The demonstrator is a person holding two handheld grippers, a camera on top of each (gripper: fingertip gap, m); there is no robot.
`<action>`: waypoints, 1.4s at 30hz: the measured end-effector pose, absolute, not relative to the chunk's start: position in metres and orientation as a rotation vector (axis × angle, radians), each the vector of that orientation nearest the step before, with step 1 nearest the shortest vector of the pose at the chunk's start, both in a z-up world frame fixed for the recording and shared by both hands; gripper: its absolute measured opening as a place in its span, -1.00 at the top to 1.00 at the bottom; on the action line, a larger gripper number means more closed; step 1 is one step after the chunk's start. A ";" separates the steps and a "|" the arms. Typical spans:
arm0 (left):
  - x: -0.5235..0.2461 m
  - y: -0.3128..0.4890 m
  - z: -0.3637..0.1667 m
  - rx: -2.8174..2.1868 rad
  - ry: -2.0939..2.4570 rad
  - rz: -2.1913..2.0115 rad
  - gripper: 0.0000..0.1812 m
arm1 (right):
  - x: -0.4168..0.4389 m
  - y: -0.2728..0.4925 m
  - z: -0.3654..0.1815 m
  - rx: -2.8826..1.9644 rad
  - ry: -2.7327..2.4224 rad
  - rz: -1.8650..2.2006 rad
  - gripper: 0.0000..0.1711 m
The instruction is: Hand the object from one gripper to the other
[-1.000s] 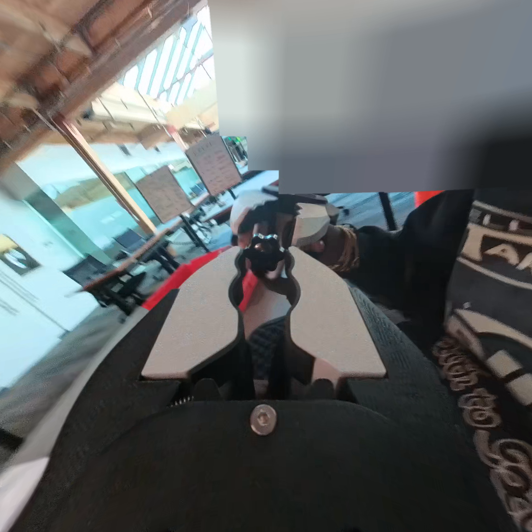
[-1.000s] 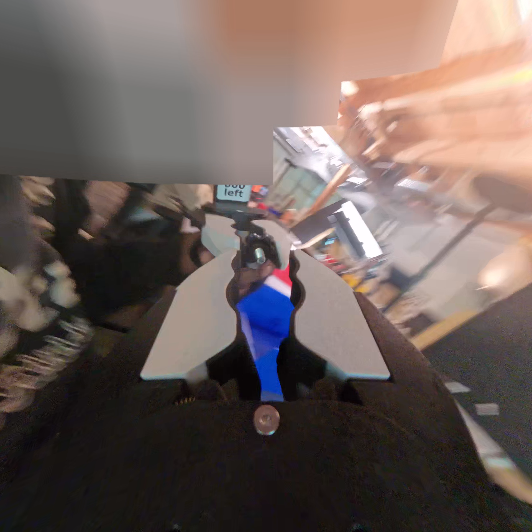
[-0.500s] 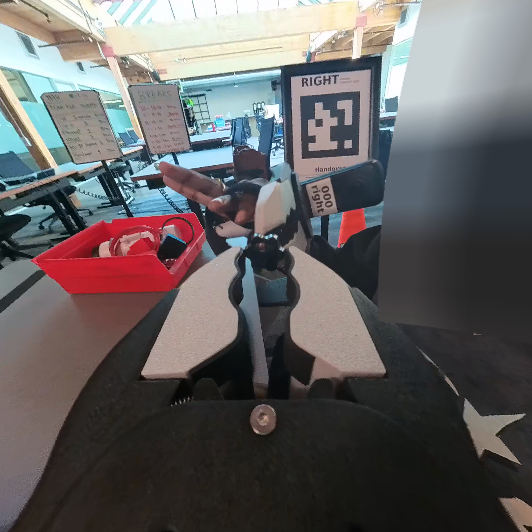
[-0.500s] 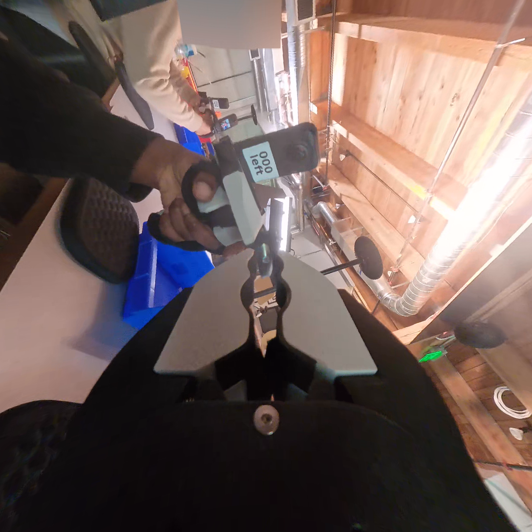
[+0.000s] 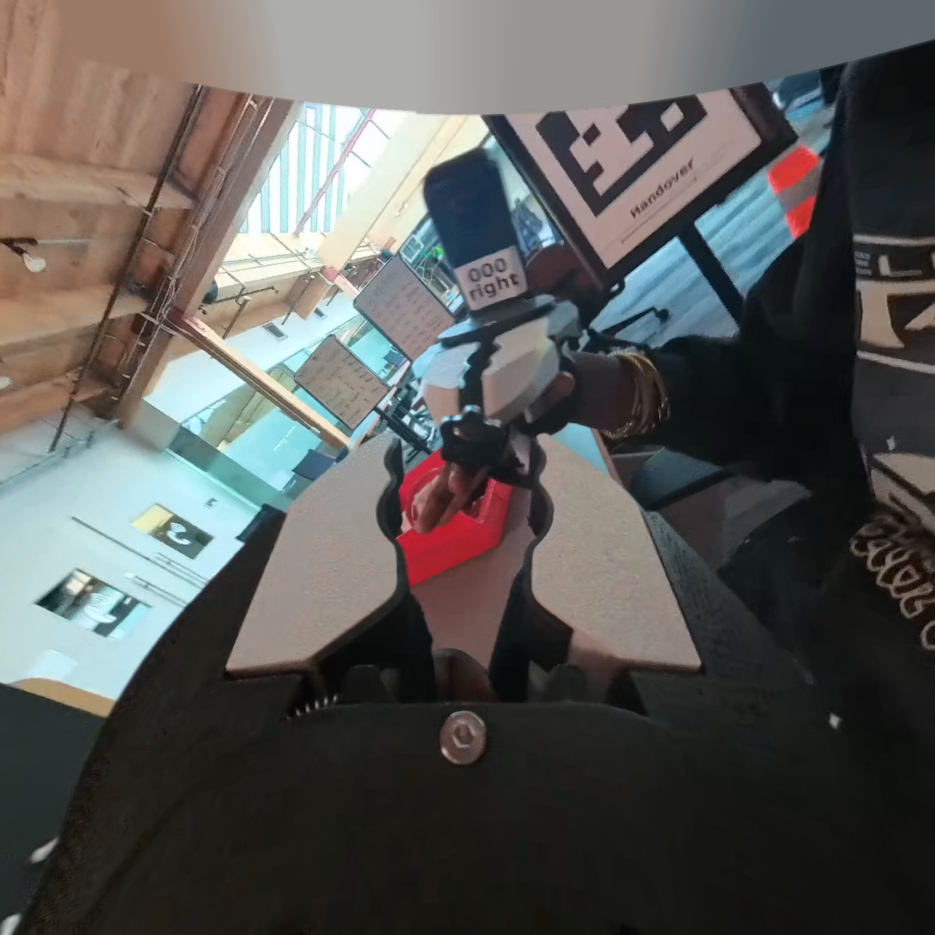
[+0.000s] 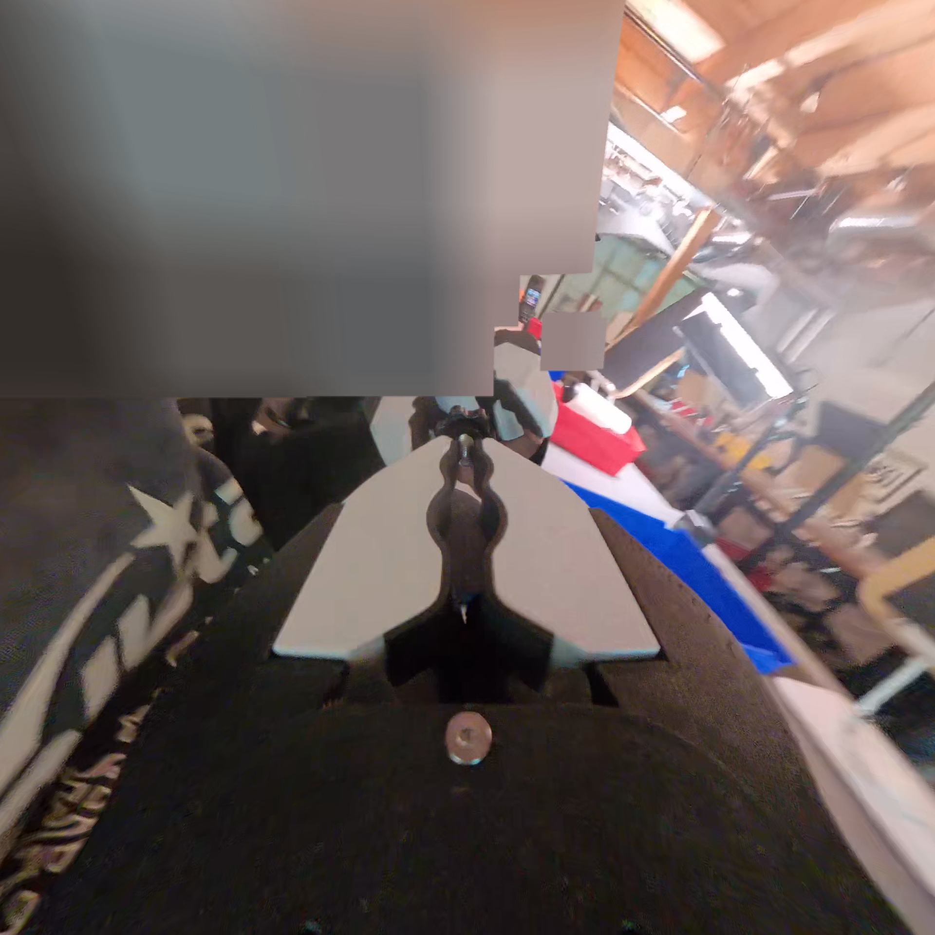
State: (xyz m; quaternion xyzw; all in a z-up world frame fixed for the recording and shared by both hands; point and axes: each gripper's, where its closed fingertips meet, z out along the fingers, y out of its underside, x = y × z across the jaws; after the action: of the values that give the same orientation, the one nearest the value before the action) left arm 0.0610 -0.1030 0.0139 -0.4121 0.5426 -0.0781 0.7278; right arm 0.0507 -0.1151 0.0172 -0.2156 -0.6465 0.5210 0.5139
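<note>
Black and lobed like a small star, the knob (image 5: 473,448) has a bright threaded metal stud (image 6: 464,450) sticking out of it. The right gripper (image 6: 465,445) is clamped on that stud, its matte pale-grey fingers, scalloped along their inner edges, drawn almost together around it. The left gripper (image 5: 465,455) stands spread wide, with the knob hanging between its tips and clear of both. A person's hand (image 5: 582,399) in a dark sleeve, gold bangles (image 5: 642,399) at the wrist, holds the right gripper, which carries a black camera block (image 5: 468,212) on top. Below lies a smooth pale table (image 5: 455,602) with a red plastic bin (image 5: 455,546) on it; the right wrist view also shows a blue bin (image 6: 673,556) lower along the tabletop from the red one. Behind are handwritten whiteboards (image 5: 349,379), a black-and-white marker board (image 5: 632,152), glass partitions and rough timber ceiling beams (image 5: 76,177).
</note>
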 end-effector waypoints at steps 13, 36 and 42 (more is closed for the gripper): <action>0.066 -0.101 0.010 -1.020 1.187 -0.322 0.74 | 0.049 -0.115 0.016 -0.596 -1.556 1.375 0.93; 0.068 -0.103 -0.001 -1.302 1.106 -0.817 0.73 | 0.045 -0.107 0.007 -0.071 -1.462 0.400 0.93; 0.071 -0.112 0.010 -0.981 1.216 -0.392 0.48 | 0.048 -0.115 0.015 -0.259 -1.500 0.781 0.93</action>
State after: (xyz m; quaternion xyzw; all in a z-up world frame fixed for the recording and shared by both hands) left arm 0.0711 -0.1122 0.0097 -0.4392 0.5442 -0.1756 0.6929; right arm 0.0477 -0.1147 0.0153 -0.1142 -0.6620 0.3444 0.6558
